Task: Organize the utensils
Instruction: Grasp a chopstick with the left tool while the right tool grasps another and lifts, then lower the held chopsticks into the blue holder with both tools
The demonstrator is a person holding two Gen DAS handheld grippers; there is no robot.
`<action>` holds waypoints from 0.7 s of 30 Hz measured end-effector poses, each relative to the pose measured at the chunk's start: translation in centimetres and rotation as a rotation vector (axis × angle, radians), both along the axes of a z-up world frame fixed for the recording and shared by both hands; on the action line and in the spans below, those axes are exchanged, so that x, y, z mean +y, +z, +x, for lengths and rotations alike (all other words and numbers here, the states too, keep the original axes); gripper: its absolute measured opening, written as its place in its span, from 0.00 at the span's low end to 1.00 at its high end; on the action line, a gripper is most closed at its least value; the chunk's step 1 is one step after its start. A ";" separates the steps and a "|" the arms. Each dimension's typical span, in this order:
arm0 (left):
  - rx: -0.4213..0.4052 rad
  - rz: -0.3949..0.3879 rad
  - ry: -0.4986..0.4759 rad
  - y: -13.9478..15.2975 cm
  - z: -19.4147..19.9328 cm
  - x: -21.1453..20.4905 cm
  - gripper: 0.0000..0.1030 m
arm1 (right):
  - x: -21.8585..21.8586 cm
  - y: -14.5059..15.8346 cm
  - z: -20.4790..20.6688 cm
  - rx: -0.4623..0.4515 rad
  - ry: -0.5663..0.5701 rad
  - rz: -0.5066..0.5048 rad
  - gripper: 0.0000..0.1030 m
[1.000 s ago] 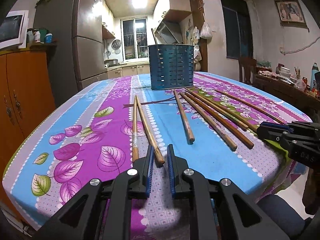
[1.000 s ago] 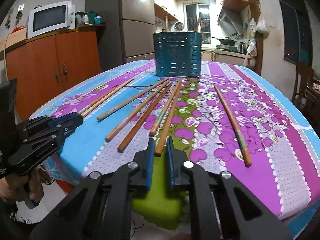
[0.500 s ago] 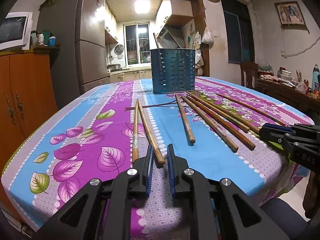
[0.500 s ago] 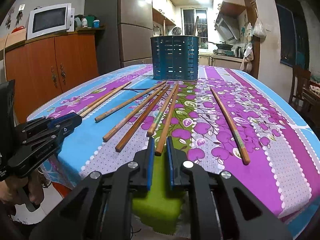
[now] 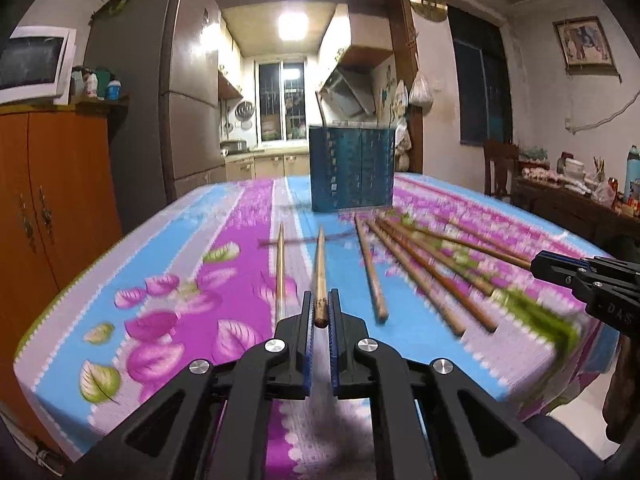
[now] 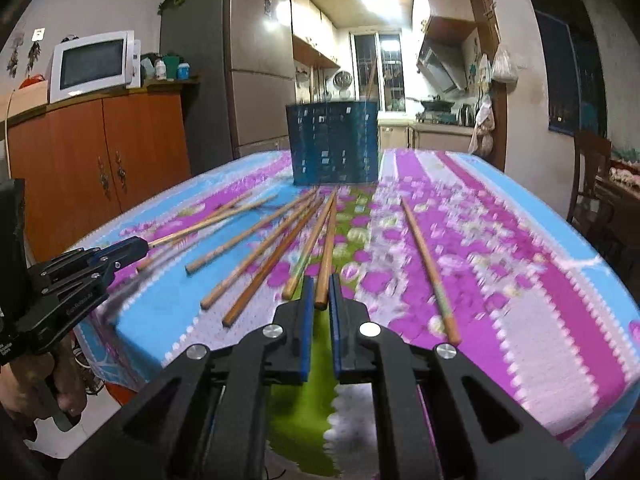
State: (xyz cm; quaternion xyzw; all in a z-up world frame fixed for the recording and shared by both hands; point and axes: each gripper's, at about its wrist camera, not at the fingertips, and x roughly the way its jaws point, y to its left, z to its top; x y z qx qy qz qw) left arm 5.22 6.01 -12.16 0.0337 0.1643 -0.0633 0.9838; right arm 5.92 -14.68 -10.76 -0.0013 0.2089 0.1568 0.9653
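Nearest me, my left gripper is clenched on the thick end of one wooden chopstick, which points away over the flowered tablecloth. My right gripper is likewise clamped on the near end of another chopstick. Beside my left catch a single chopstick lies flat on the cloth; further right, between the two grippers, the loose chopsticks lie fanned out, and one more lies apart on the purple stripe. Beyond them all stands the blue slotted utensil holder, upright at the table's far end.
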 end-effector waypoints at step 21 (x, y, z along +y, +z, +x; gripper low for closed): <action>-0.229 -0.006 -0.108 14.8 2.8 -2.4 0.08 | -1.1 14.3 2.9 -0.227 0.112 -0.065 0.05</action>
